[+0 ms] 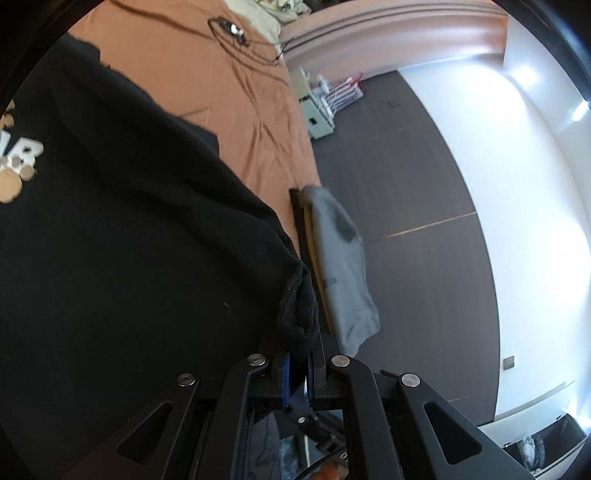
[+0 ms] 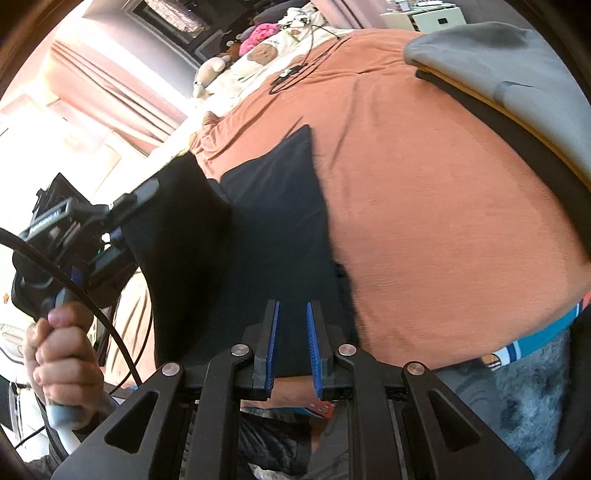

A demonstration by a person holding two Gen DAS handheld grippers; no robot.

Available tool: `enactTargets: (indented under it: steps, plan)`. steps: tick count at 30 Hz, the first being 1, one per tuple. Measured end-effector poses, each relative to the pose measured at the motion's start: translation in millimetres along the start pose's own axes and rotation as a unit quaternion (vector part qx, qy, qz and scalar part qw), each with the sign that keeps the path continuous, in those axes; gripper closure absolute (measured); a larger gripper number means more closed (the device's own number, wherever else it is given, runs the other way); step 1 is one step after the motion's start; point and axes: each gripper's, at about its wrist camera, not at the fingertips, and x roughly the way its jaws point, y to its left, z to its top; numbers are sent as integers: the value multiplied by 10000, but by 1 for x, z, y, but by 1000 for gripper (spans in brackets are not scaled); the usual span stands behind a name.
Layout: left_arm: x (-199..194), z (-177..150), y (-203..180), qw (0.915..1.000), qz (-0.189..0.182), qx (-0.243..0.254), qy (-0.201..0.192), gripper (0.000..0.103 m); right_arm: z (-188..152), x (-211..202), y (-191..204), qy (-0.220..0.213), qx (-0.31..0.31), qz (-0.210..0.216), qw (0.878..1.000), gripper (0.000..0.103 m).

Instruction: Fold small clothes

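Observation:
A black garment (image 1: 129,240) with a pale print at its left fills the left wrist view. My left gripper (image 1: 298,354) is shut on a bunched corner of it. In the right wrist view the same black garment (image 2: 273,221) lies partly on the orange bed sheet (image 2: 443,221), and its left side hangs lifted from the left gripper (image 2: 147,192), which a hand (image 2: 62,350) holds. My right gripper (image 2: 293,332) has its blue pads a little apart, with the garment's near edge filling the gap between them.
A folded stack topped by a grey garment (image 1: 340,266) (image 2: 498,62) sits at the bed's edge. Cables (image 1: 236,33) and plush toys (image 2: 258,51) lie at the far end of the bed. Dark floor (image 1: 406,221) and a small white cabinet (image 1: 317,110) lie beyond.

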Motion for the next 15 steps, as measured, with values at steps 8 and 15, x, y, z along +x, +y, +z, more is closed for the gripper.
enactTargets:
  steps: [8,15]
  plan:
    - [28,-8,17,9980,200,-146,587,37,-7,-7,-13,197,43,11,9998,91]
    - [-8,-6,37,9978,586,-214,237,26,-4,-2,-9,256,-11,253,9994,60]
